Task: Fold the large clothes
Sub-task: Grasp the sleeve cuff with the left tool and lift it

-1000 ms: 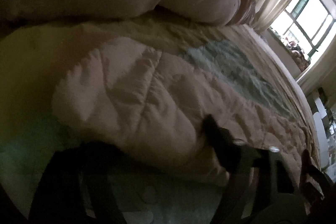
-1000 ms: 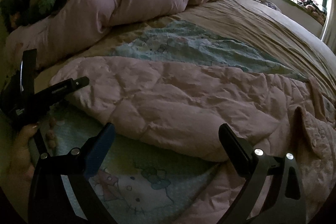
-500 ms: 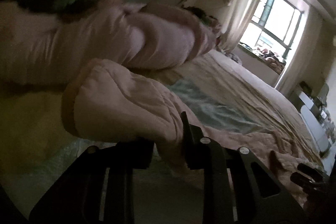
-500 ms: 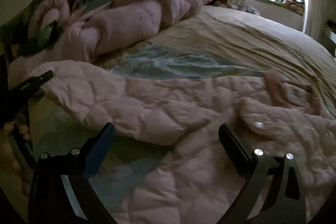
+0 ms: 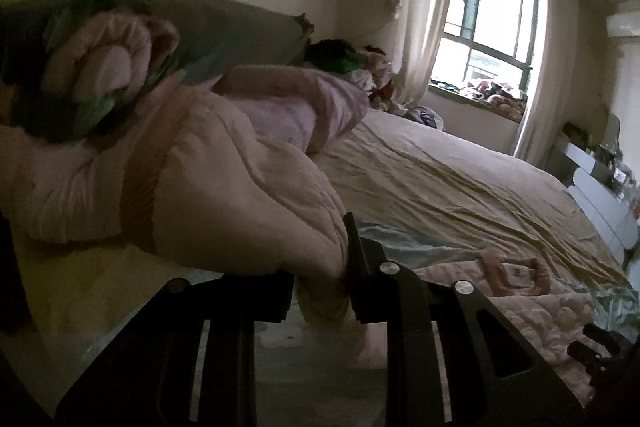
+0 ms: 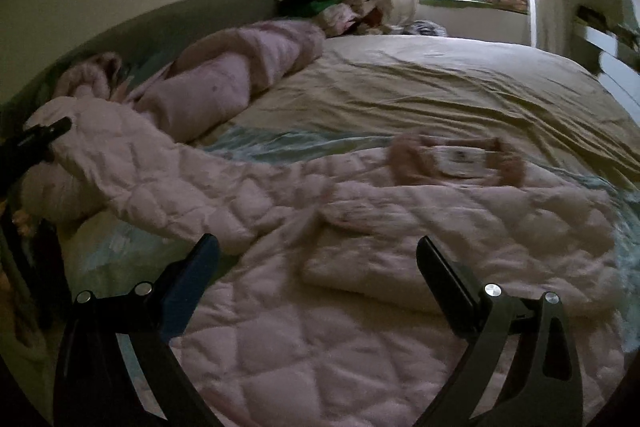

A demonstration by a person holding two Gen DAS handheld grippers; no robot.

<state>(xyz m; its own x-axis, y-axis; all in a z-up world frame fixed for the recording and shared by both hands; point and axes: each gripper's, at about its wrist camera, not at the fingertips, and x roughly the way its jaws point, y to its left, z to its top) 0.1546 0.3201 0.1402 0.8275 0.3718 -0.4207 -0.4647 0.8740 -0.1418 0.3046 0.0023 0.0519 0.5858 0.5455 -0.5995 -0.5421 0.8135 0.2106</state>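
A pale pink quilted coat (image 6: 400, 267) lies spread across the bed, its collar with a white label (image 6: 460, 159) toward the window. My left gripper (image 5: 320, 279) is shut on the end of the coat's sleeve (image 5: 240, 187), which hangs bunched above the bed. In the right wrist view that sleeve (image 6: 180, 187) stretches up to the left gripper (image 6: 40, 139) at the left edge. My right gripper (image 6: 318, 259) hovers open over the coat's body, with nothing between its fingers. It shows dimly at the lower right of the left wrist view (image 5: 596, 347).
A rolled pink duvet (image 6: 240, 67) lies along the grey headboard (image 6: 180, 11). A beige sheet (image 6: 440, 87) covers the far half of the bed. Loose clothes (image 6: 332, 3) are piled by the curtain and window (image 5: 492, 15). White furniture (image 5: 600, 195) stands beyond the bed's right side.
My left gripper shut on the sleeve end and raised it off the bed. My right gripper swept across the coat toward its body and collar, still open.
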